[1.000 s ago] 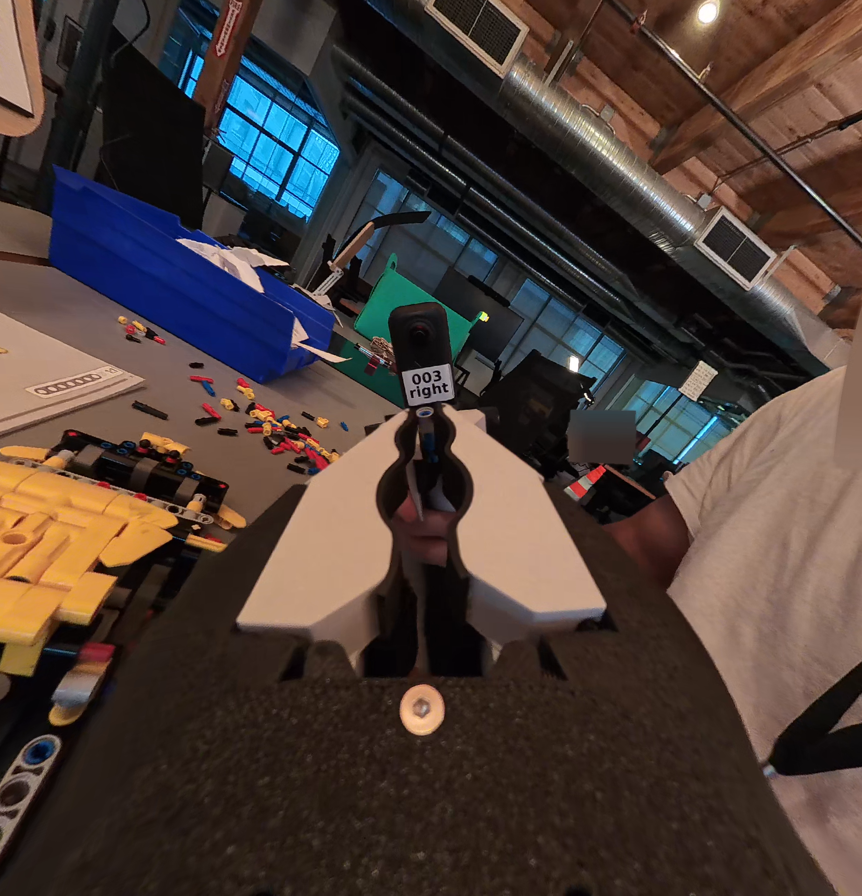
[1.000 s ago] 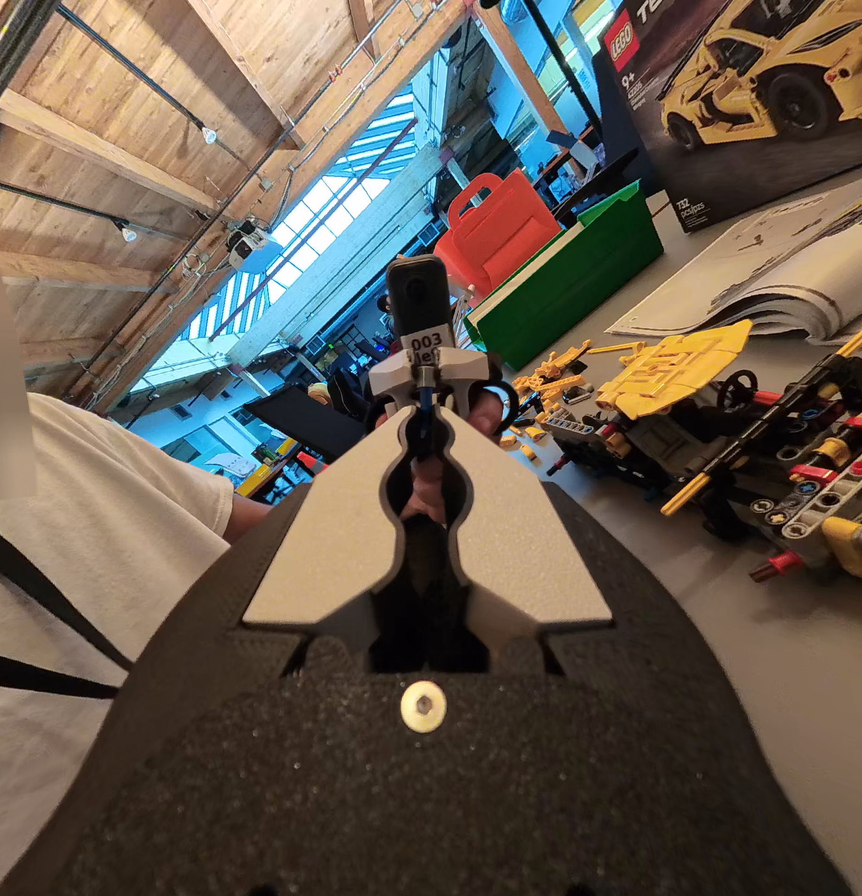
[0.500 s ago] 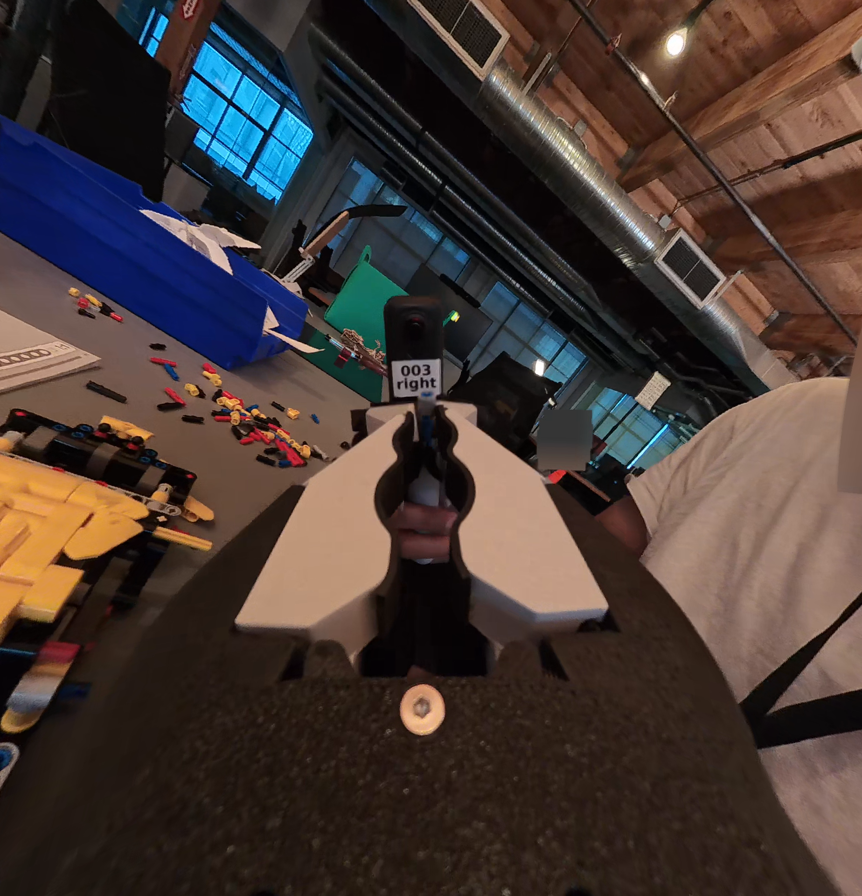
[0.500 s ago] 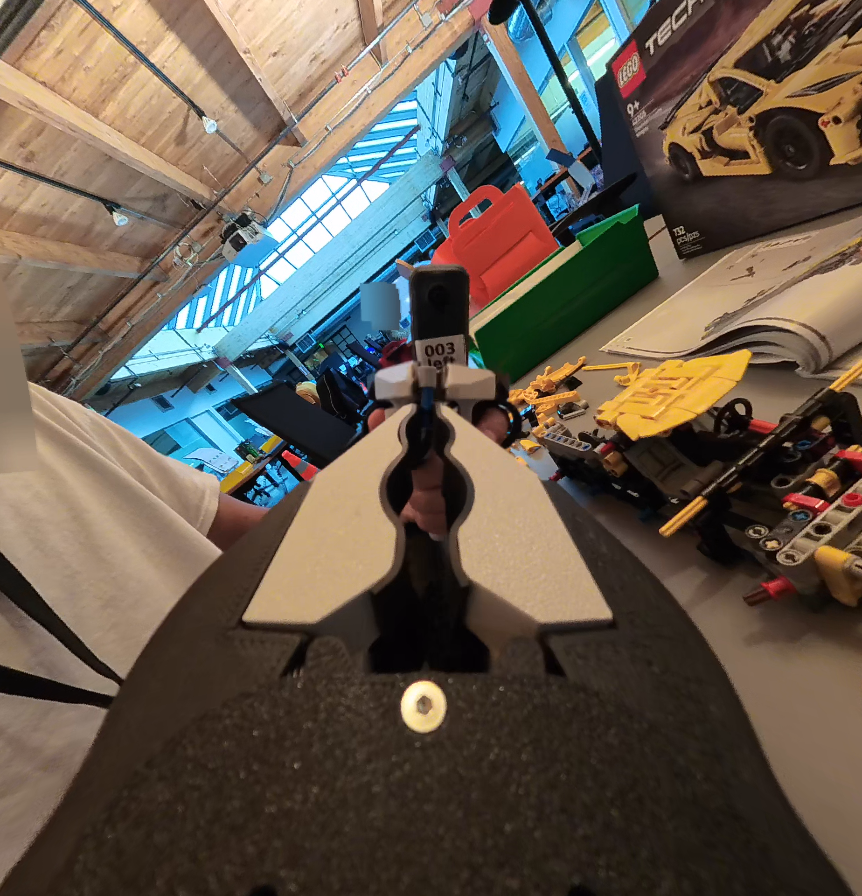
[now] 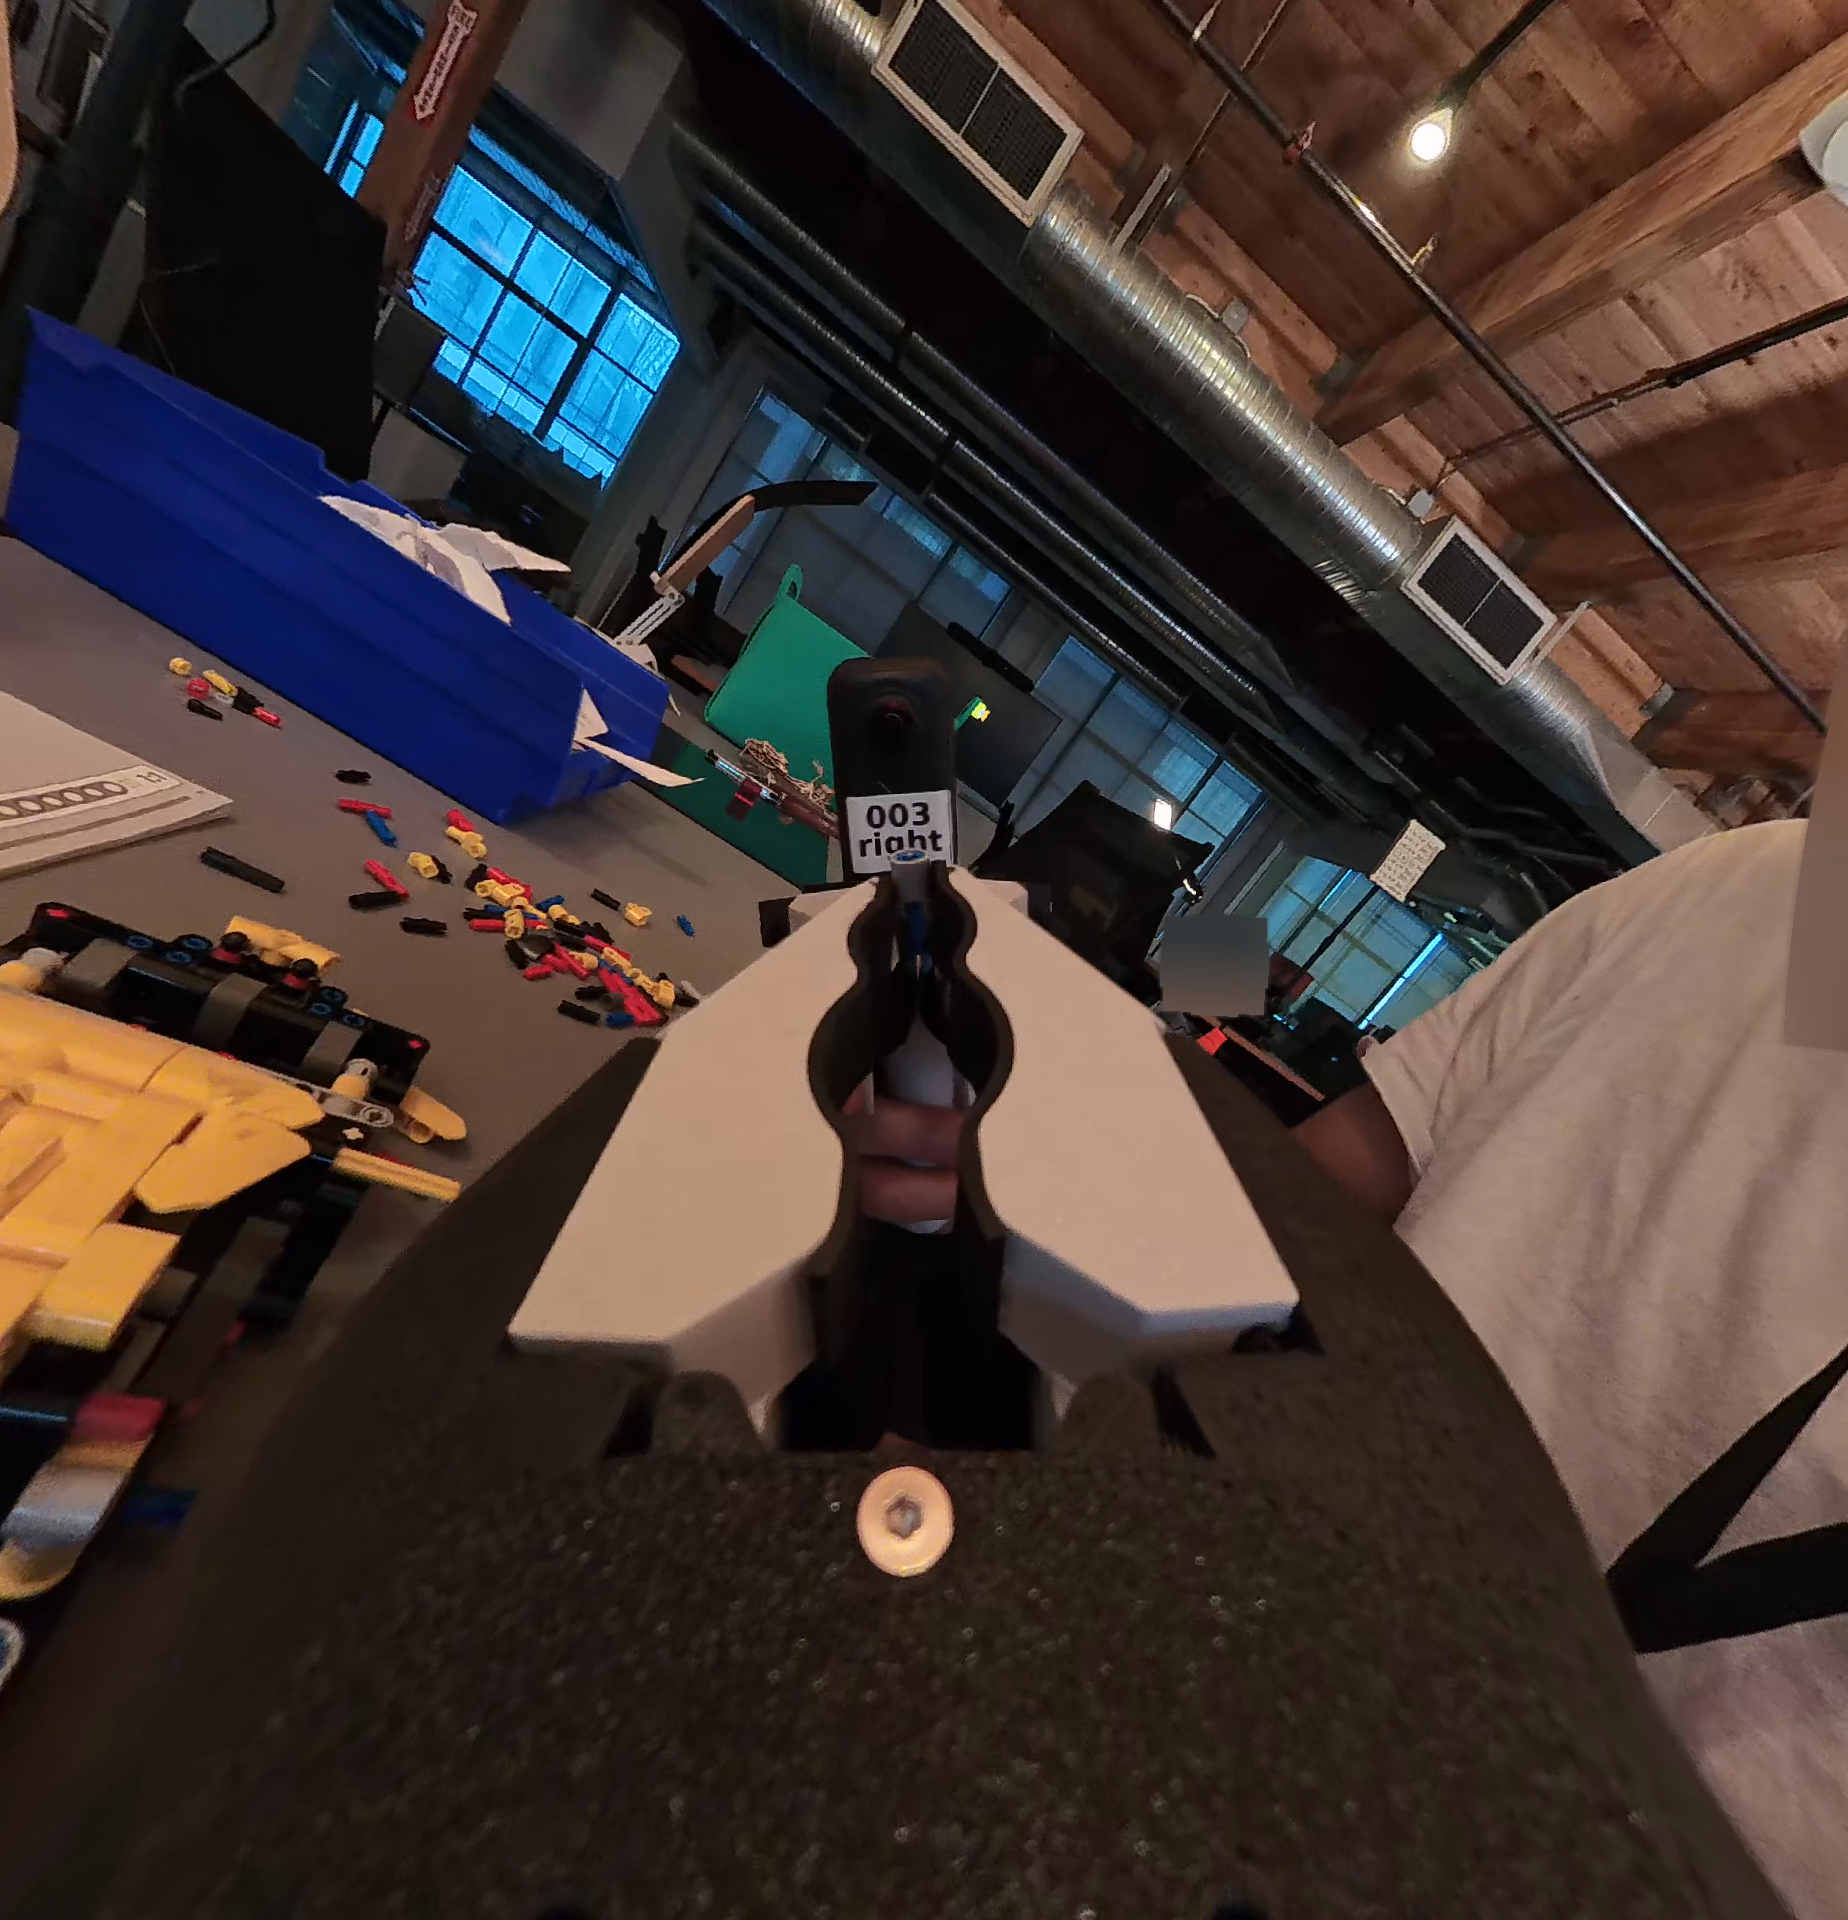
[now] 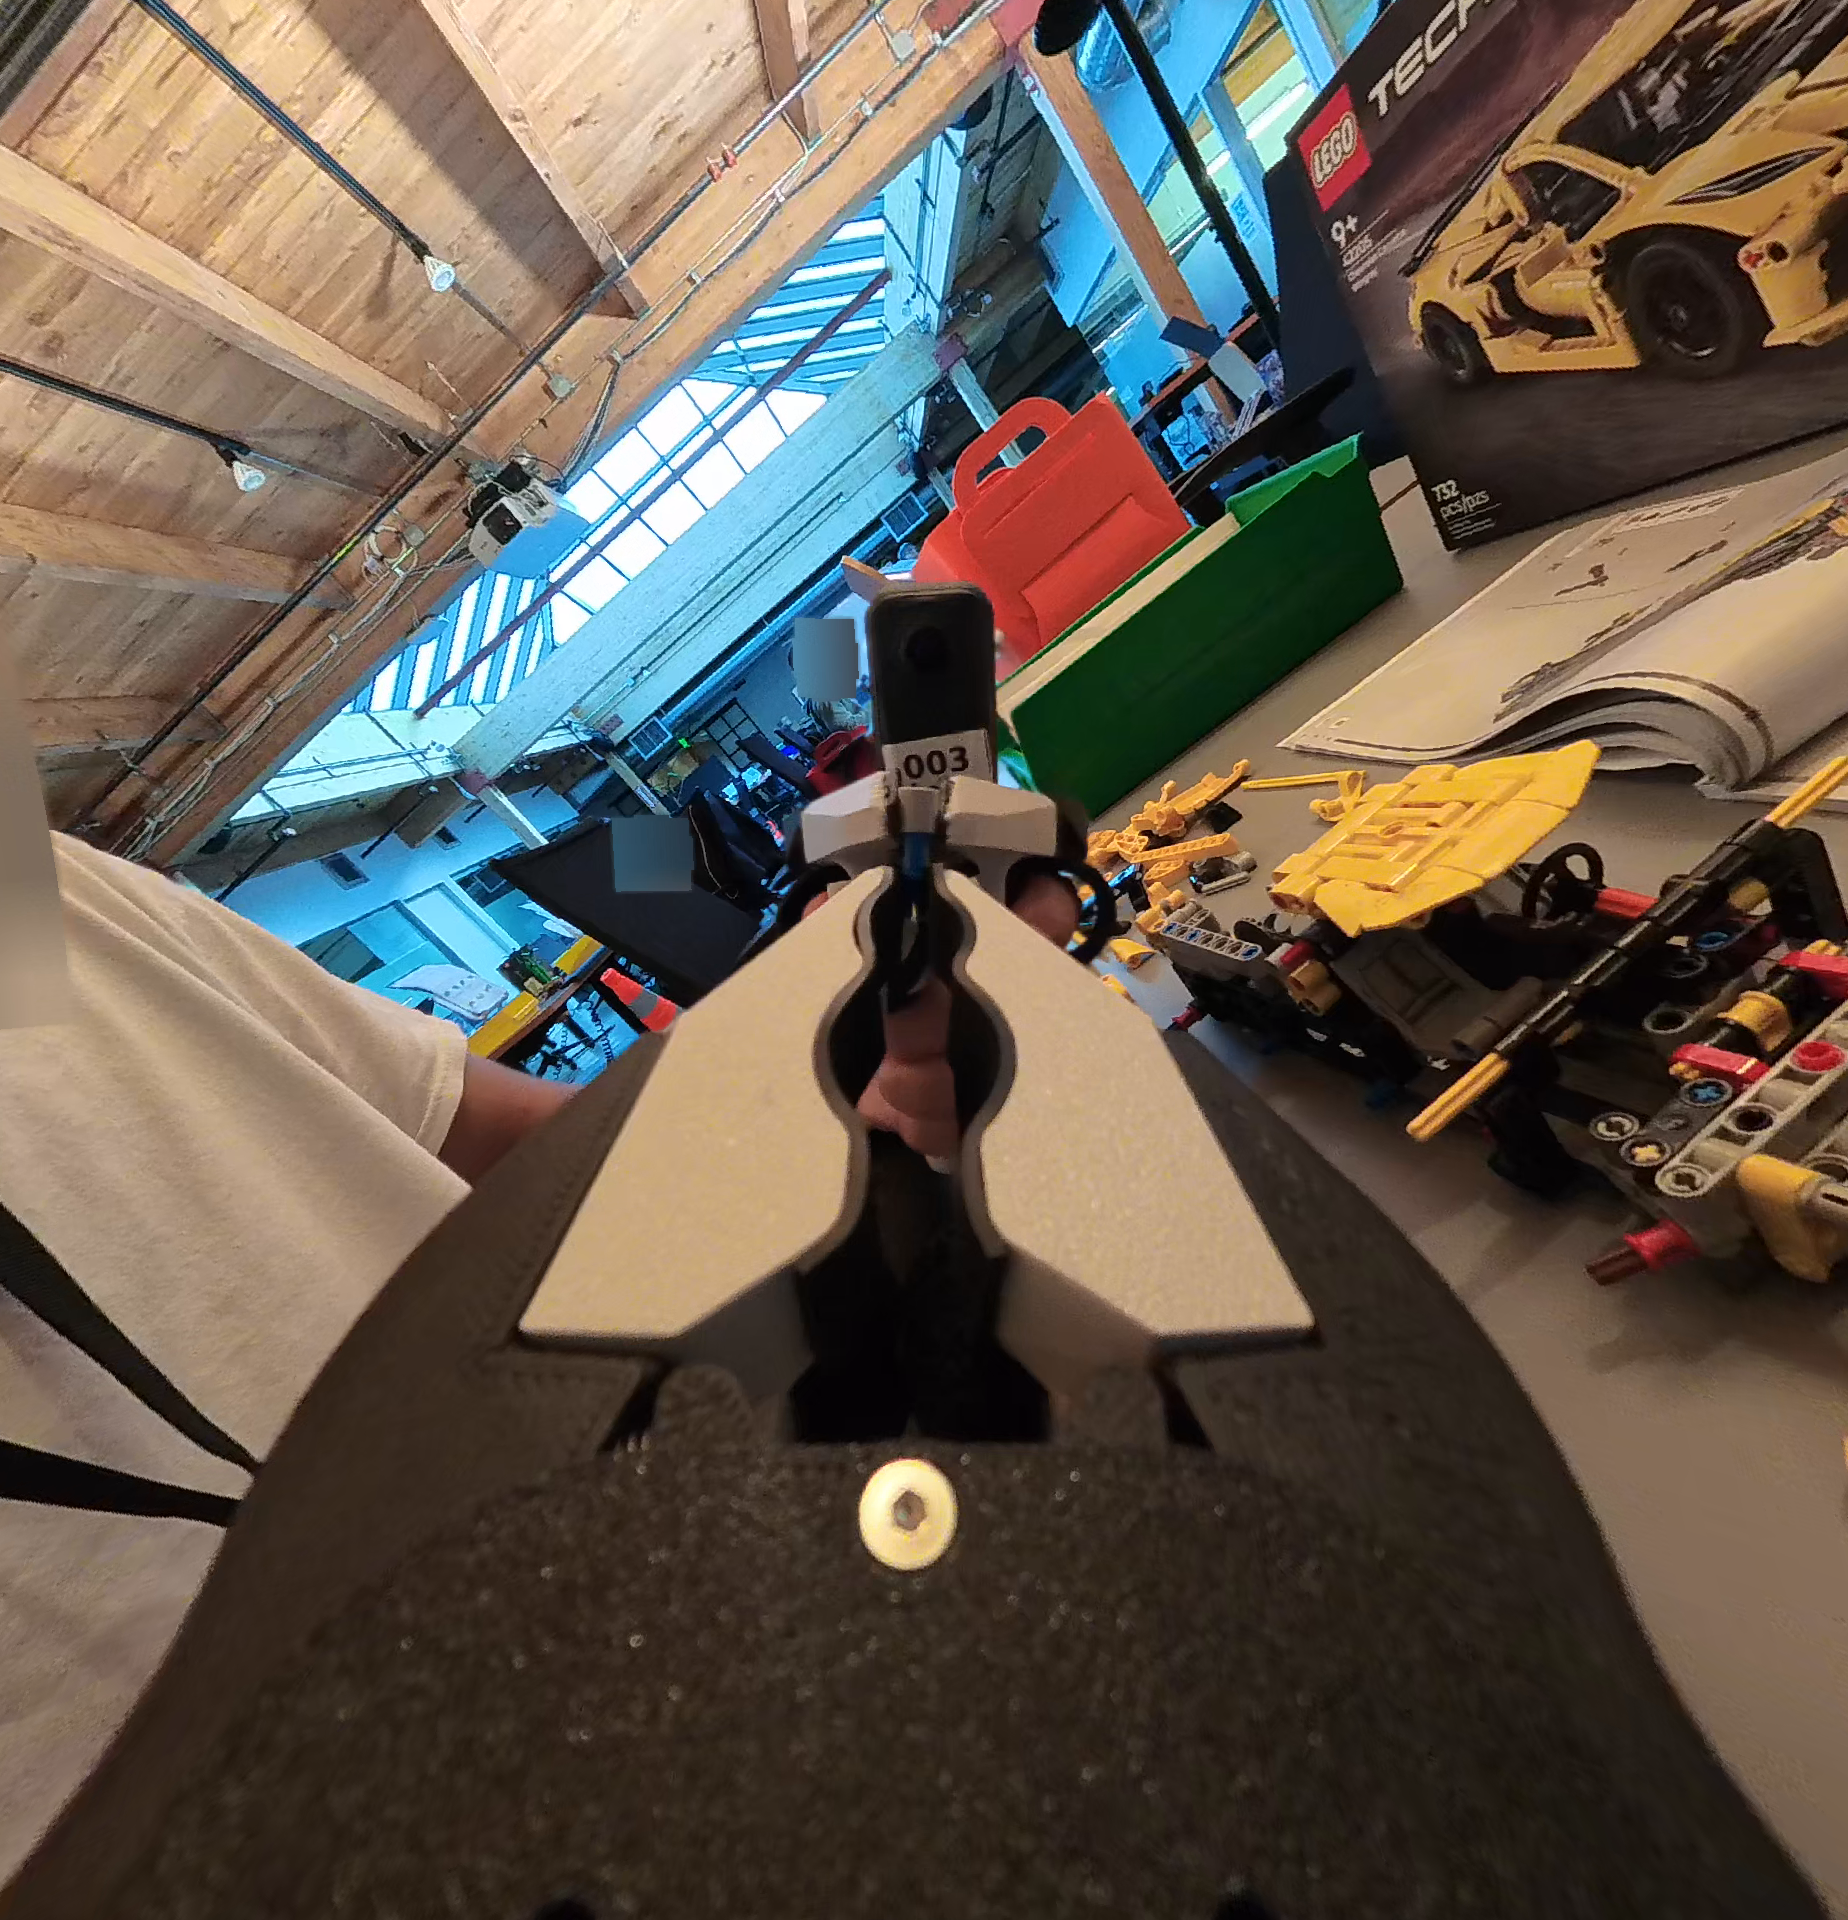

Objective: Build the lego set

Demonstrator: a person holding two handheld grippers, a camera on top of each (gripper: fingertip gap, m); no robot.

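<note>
We hold the two grippers tip to tip above the grey table (image 5: 504,1049), each camera looking straight at the other tool. The left gripper (image 5: 907,891) has its fingers pressed together on a small blue piece (image 5: 913,920), and the right gripper (image 6: 912,878) pinches the same small blue piece (image 6: 912,854) from the opposite side; its exact shape is too small to tell. Half a second ago the tips met in the same way, so the pinch is unchanged, but the pair has drifted: in the left wrist view the yellow car body (image 5: 89,1122) now fills more of the lower left than before, and the loose pins (image 5: 546,925) sit nearer the centre. In the right wrist view the half-built chassis (image 6: 1585,997) has slid slightly down and right, with the open instruction booklet (image 6: 1626,665) and the set's box (image 6: 1626,239) beyond it. The blue bin (image 5: 307,582) stands at the table's far edge
</note>
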